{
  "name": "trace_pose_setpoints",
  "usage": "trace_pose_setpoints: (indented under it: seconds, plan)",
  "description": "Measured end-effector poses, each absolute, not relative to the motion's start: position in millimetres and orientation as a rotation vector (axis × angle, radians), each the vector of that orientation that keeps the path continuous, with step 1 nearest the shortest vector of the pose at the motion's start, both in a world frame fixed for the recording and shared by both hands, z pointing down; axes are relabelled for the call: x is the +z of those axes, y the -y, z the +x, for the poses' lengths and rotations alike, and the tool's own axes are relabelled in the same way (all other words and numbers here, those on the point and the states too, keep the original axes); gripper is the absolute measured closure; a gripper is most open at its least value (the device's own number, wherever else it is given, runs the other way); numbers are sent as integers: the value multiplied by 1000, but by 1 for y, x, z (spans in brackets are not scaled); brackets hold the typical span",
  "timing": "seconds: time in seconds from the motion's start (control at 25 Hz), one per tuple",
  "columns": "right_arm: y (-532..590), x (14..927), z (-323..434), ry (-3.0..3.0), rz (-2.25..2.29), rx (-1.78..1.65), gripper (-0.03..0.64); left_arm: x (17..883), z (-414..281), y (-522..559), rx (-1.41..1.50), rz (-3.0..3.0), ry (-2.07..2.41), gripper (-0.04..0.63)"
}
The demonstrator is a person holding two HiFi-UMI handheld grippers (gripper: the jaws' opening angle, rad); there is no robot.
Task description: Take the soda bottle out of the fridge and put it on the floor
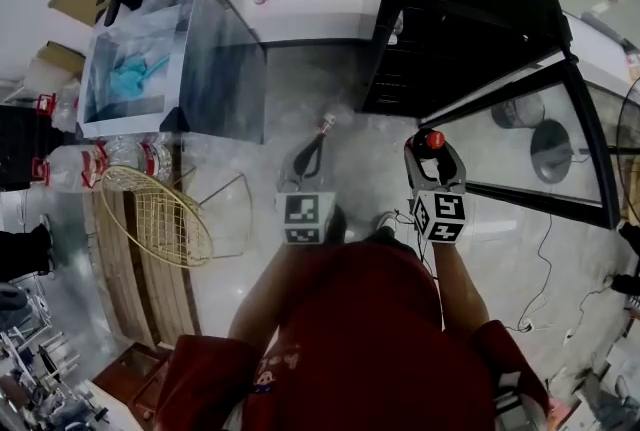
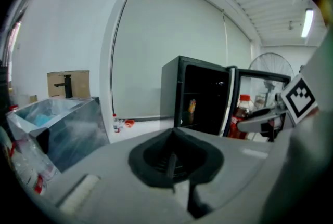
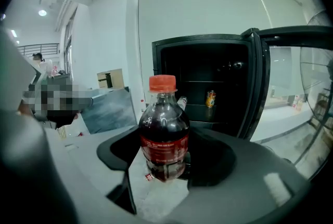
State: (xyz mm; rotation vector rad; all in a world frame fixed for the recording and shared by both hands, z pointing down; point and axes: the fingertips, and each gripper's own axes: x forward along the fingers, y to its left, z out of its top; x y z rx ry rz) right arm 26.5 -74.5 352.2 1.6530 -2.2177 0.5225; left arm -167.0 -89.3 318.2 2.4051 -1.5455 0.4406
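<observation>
Holding the soda bottle (image 3: 164,134) up in the air, the right gripper (image 1: 434,157) has its fingers wide apart and pinching the bottle's fat middle, one on each side. The bottle stands straight up, w/ a red cap on top, a red label round it and dark drink inside, nearly to the neck. It is out of the fridge (image 3: 208,88), in front of the open door (image 1: 540,144), and above the floor (image 1: 330,69), not on it. The fridge is black and dark inside. On one shelf sits a small orange can (image 3: 210,98); something pale shows just left of the can, behind the bottle, but it's too small to tell what. The left gripper (image 2: 171,163) is beside the right one w/ its fingers pressed together and nothing between them. Both grippers point toward the fridge and a bit down. On the left side of the head view is a big clear box (image 1: 170,59) w/ something blue (image 1: 135,74) in it. Near that box lie some clear plastic bottles (image 1: 110,159) w/ red labels, next to a round wire basket (image 1: 160,214) that rests on wooden boards (image 1: 130,269). The person wears a red top (image 1: 360,339).
</observation>
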Motion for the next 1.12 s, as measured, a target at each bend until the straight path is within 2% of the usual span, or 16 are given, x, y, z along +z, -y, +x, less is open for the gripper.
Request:
trace_pose_setpoints:
  seconds: [0.4,0.72,1.12]
  plan:
    - [34,359,95,2306,1551,499,330,326,-116,37,450,2255,1712,595]
    - [-2,371,122,2341,1478,508,330,330,-85,2,506,2229,1756,595]
    - [-29,360,105,2307,1546,526,330,331,-107,-21,514,2256,1722,595]
